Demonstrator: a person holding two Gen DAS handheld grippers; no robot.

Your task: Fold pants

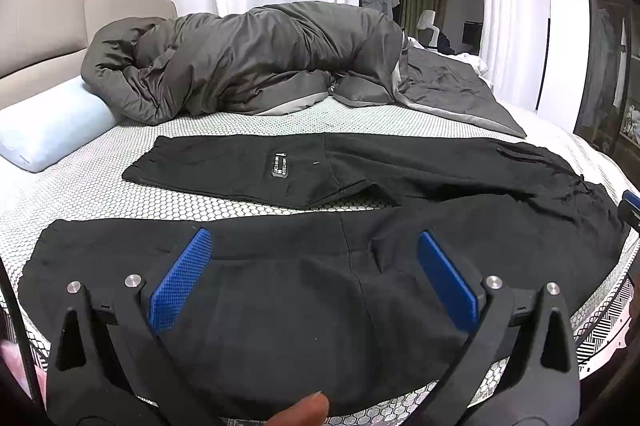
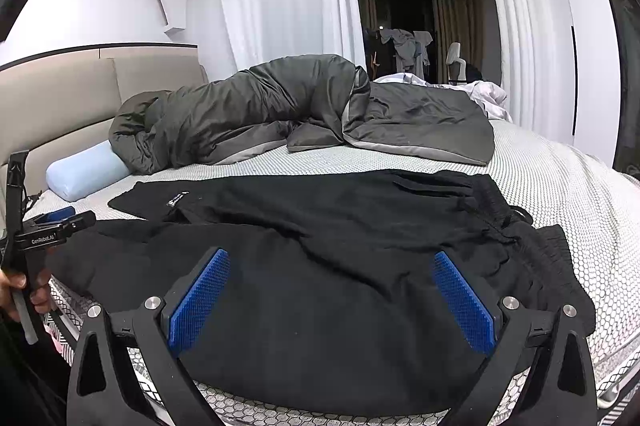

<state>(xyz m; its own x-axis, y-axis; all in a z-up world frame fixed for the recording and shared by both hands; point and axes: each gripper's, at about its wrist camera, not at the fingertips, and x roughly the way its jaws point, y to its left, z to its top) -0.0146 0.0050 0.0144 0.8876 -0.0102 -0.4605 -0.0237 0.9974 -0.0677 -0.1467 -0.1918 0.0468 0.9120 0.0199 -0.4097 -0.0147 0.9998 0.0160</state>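
Black pants lie spread on the bed, both legs pointing left and the elastic waistband at the right. The far leg carries a small black label. My left gripper hovers open over the near leg, blue pads wide apart with nothing between them. My right gripper stands open over the hip area near the waistband, empty too. In the right wrist view the left gripper shows at the far left, held by a hand.
A grey duvet is bunched across the far side of the mattress. A light blue bolster pillow lies at the left by the beige headboard. White curtains and a dark doorway stand behind. The bed's near edge is just below the grippers.
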